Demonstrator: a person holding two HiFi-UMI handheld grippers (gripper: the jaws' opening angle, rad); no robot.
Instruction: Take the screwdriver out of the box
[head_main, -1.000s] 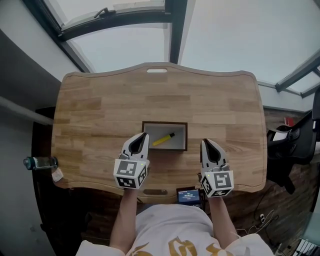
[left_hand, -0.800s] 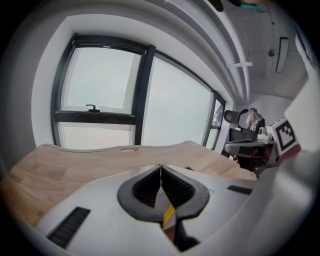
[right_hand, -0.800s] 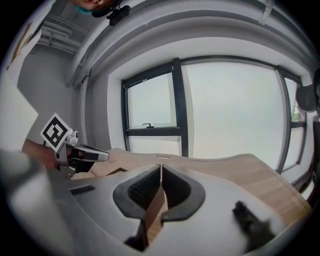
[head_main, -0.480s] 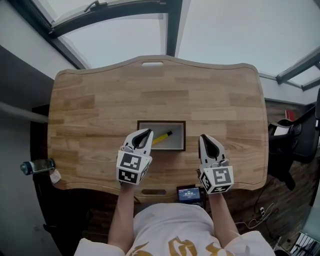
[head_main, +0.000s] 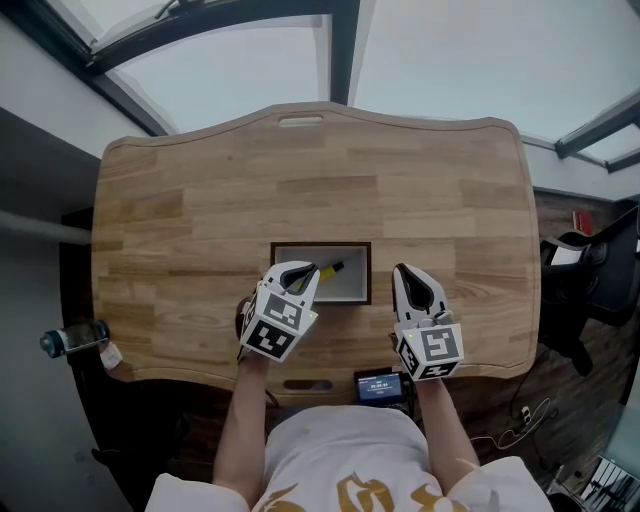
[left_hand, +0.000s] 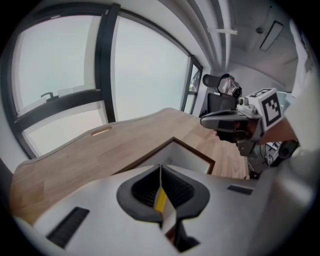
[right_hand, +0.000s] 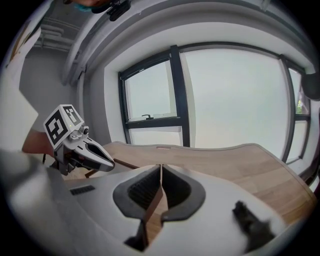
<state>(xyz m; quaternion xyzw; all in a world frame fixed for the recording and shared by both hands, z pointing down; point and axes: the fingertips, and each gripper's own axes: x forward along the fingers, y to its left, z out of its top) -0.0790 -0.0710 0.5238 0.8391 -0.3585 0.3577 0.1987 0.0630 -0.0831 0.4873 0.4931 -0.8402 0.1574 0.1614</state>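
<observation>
A shallow box (head_main: 355, 297) with a dark brown rim and a white inside sits in the middle of the wooden table (head_main: 200, 200). In it lies the yellow screwdriver (head_main: 330, 268) with its black tip pointing right. My left gripper (head_main: 297, 268) is shut and empty, tilted down over the box's near left corner and covering the screwdriver's handle end. In the left gripper view a strip of yellow (left_hand: 160, 199) shows through the slit behind the shut tips (left_hand: 160, 167). My right gripper (head_main: 405, 272) is shut and empty, just right of the box, above the table.
A small device with a lit screen (head_main: 381, 384) sits at the table's near edge between my arms. A bottle (head_main: 70, 338) lies off the table's left side. A dark chair (head_main: 585, 290) stands to the right. Windows rise beyond the far edge.
Both grippers have sunk toward the table. The left one rolled and tipped downward, and its tip moved right over the box's near left corner, covering more of the screwdriver.
</observation>
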